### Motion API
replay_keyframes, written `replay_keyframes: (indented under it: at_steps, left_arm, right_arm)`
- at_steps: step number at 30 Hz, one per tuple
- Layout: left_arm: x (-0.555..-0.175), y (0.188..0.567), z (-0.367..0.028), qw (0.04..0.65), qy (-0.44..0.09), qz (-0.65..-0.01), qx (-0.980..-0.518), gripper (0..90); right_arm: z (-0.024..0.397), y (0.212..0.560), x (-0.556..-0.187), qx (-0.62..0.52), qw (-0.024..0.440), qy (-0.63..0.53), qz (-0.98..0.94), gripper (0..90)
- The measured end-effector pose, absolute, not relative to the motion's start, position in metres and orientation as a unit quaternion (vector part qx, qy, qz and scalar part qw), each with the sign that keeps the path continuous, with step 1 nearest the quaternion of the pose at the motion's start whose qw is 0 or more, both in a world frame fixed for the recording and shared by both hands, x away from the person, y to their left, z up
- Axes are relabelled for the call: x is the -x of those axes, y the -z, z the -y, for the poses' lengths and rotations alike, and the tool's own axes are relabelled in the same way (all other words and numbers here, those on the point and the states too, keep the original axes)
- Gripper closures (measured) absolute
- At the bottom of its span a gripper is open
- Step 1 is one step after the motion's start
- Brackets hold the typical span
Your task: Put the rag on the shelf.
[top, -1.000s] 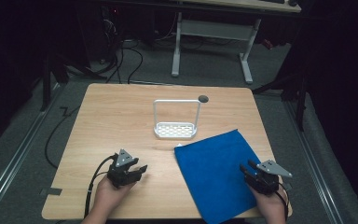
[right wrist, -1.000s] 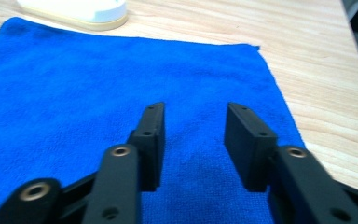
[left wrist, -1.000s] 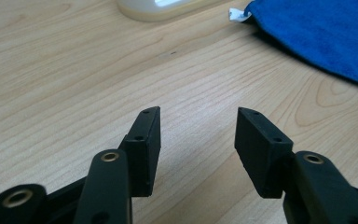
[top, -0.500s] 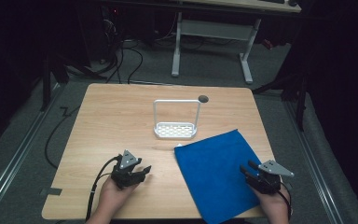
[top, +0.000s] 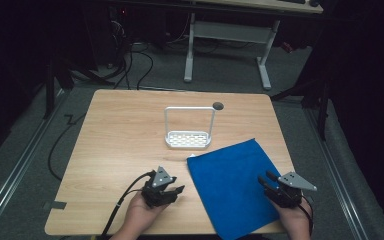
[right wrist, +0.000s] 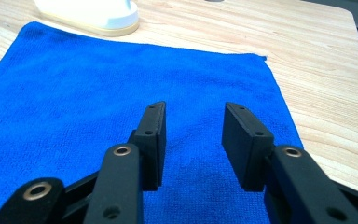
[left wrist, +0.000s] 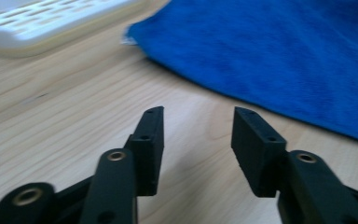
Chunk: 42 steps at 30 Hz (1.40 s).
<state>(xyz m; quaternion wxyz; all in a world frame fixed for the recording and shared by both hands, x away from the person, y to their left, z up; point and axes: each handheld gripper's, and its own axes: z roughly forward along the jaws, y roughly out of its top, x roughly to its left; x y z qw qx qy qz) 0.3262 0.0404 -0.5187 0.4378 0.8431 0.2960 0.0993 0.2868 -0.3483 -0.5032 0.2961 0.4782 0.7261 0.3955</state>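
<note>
Left hand-held gripper (top: pixel 172 192) sits low over bare wood at the near edge of the table (top: pixel 120 135), jaws apart and empty, just left of the blue cloth (top: pixel 232 185). Right hand-held gripper (top: pixel 267 184) hovers over the cloth's near right part, jaws likewise apart with nothing between them (blue cloth visible through the gap in the right gripper view). White rack (top: pixel 189 131) stands upright at mid-table, just beyond the cloth's far left corner.

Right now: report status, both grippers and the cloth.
Left gripper open over bare table. Right gripper open over blue cloth. Cloth flat, ungripped. White rack behind.
</note>
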Motion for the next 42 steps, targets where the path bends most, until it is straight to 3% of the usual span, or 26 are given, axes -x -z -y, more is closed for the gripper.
replay_keyframes:
  at_steps: [8, 18, 25, 35, 42]
  left_arm:
    - [-0.313, 0.52, 0.011, 0.427, -0.073, -0.248, -0.866, 64.1]
    - [-0.315, 0.527, 0.042, 0.396, -0.07, -0.24, -0.884, 87.9]
    - [-0.312, 0.527, 0.033, 0.391, -0.083, -0.232, -0.887, 90.0]
    - [-0.316, 0.526, -0.011, 0.384, -0.071, -0.254, -0.885, 90.0]
    - [-0.317, 0.525, -0.041, 0.378, -0.077, -0.266, -0.884, 90.0]
  right_arm:
    - [0.35, 0.503, -0.287, -0.481, 0.293, -0.394, -0.726, 63.2]
    - [0.352, 0.502, -0.285, -0.486, 0.291, -0.394, -0.724, 69.3]
    - [0.353, 0.501, -0.284, -0.486, 0.293, -0.394, -0.723, 71.4]
    - [0.349, 0.502, -0.284, -0.482, 0.285, -0.393, -0.729, 72.9]
    - [0.341, 0.505, -0.287, -0.473, 0.271, -0.384, -0.745, 82.8]
